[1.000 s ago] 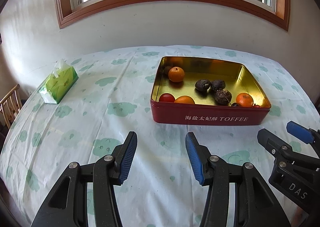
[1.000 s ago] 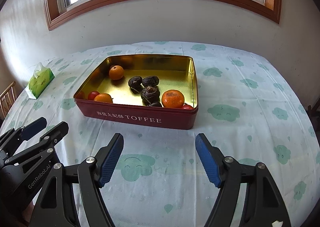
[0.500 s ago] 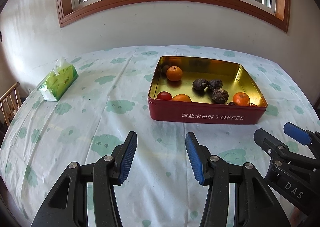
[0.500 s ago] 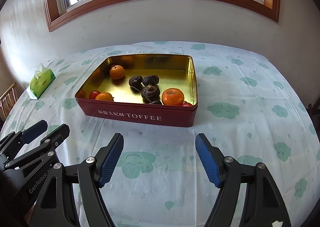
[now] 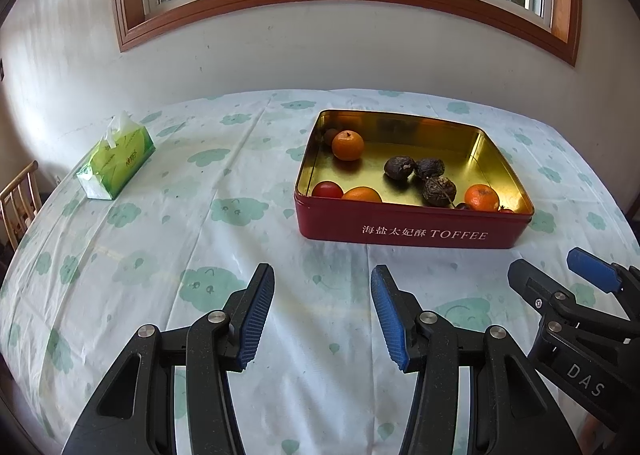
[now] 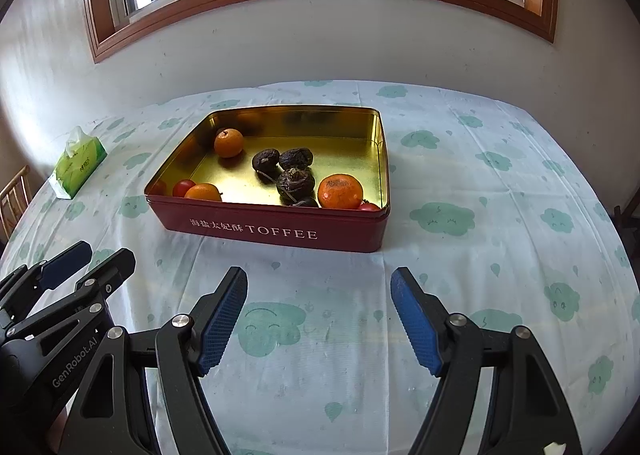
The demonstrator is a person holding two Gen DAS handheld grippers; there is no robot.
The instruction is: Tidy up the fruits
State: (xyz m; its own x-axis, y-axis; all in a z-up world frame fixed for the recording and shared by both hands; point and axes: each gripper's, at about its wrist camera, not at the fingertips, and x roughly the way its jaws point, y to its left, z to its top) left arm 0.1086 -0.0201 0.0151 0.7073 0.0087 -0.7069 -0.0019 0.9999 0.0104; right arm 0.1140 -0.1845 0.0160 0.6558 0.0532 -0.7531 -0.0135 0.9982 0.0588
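Nearest, the left gripper (image 5: 322,291) and right gripper (image 6: 319,291) hover above the cloud-print tablecloth (image 6: 460,295), both with jaws apart and nothing between them, the right set wider. Beyond them, a red toffee tin (image 6: 280,229) holds oranges (image 6: 340,191), tomatoes (image 6: 183,187) and dark shrivelled fruits (image 6: 295,181). Farther left lies a green tissue pack (image 5: 116,163).

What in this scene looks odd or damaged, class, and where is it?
Three dark fruits in the middle of the tin stand out: they are brown-black and wrinkled, seemingly shrivelled or spoiled, unlike the bright oranges and red fruits around them. Nothing is spilled; the tissue box sits apart on the cloth.
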